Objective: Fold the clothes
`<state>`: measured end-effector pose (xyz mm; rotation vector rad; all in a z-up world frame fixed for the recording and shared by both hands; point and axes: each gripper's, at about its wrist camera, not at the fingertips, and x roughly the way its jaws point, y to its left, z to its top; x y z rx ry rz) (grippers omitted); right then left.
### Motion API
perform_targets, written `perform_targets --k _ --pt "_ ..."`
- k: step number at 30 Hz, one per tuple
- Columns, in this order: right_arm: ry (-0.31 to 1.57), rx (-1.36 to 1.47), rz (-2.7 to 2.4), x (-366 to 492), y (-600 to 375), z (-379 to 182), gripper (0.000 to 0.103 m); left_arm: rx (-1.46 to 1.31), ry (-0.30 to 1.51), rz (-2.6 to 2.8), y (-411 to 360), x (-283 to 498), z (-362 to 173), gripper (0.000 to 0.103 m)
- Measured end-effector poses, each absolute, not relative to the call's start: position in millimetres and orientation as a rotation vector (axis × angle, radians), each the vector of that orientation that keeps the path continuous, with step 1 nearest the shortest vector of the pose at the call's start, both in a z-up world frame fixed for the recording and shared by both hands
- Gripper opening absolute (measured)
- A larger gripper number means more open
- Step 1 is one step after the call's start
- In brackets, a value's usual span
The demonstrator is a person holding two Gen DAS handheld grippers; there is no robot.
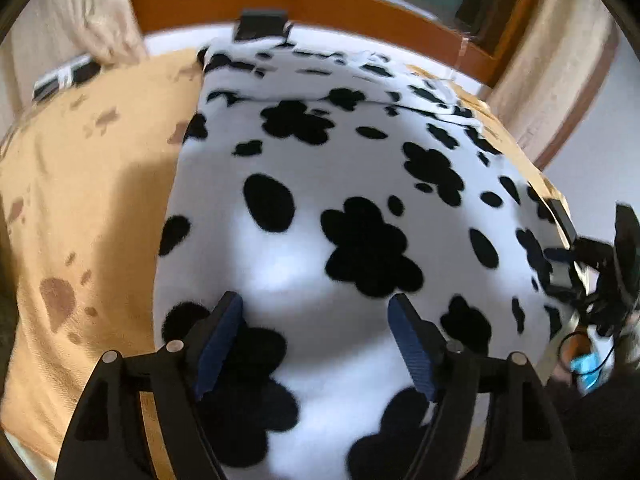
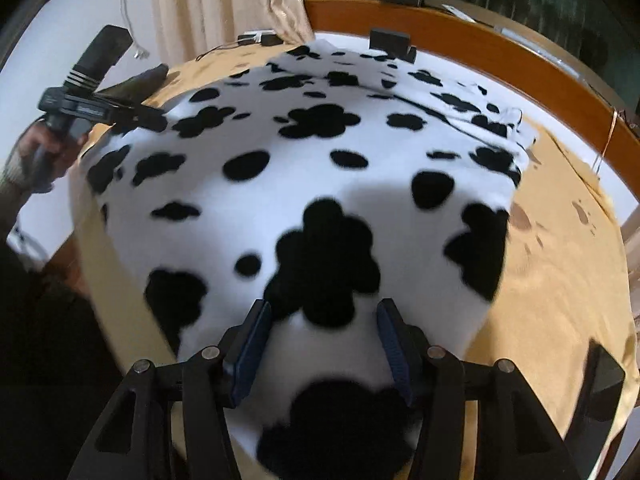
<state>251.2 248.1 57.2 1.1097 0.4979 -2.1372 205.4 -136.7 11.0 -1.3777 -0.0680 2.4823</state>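
Observation:
A white fleece garment with black cow spots (image 1: 320,168) (image 2: 320,168) lies spread flat on a tan blanket (image 1: 80,200) (image 2: 560,280). My left gripper (image 1: 316,304) hovers over the garment's near part, its jaws wide apart and its blue pads (image 1: 222,340) clear of the cloth. My right gripper (image 2: 324,308) stands open over the near part too, above a large black spot, with nothing pinched. Each view shows the other gripper at the garment's side edge: the right one (image 1: 560,246) and the left one (image 2: 154,96), held by a hand (image 2: 44,152).
An orange-brown wooden bed frame (image 1: 360,4) (image 2: 500,52) runs along the far side. A cream curtain (image 1: 80,8) (image 2: 224,0) hangs beyond the far left corner. A small black box (image 1: 262,24) (image 2: 390,42) sits at the garment's far edge. Cables and a small device (image 2: 260,38) lie near the curtain.

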Motion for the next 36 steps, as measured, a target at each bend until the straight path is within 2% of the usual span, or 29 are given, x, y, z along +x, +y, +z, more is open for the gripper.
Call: perform_targets --k 4,8,12,15,20,26,29,32,36 --pt "0.517 1.087 -2.148 257 249 60 0.057 -1.398 0.05 2.507 -135 219 10 0.079" --pt "0.494 0.949 -2.188 266 240 85 0.057 -1.407 0.105 2.507 -121 222 12 0.081" --pt "0.536 1.027 -2.156 257 231 76 0.057 -1.432 0.184 2.488 -113 225 7 0.081" --pt "0.519 1.104 -2.093 251 237 65 0.058 -1.436 0.162 2.468 -117 225 15 0.081" --pt "0.425 1.012 -2.199 216 249 109 0.058 -1.319 0.082 2.488 -118 193 53 0.082" --pt "0.29 0.919 -2.42 123 265 149 0.058 -1.222 0.166 2.641 -111 99 81 0.103" --pt "0.236 0.919 -2.444 77 262 154 0.058 -1.247 0.03 2.657 -115 39 78 0.103" --pt "0.278 0.897 -2.431 37 241 151 0.059 -1.265 -0.169 2.617 -118 -26 70 0.103" --pt "0.34 0.922 -2.389 -17 208 134 0.059 -1.313 -0.32 2.567 -113 -94 46 0.103"
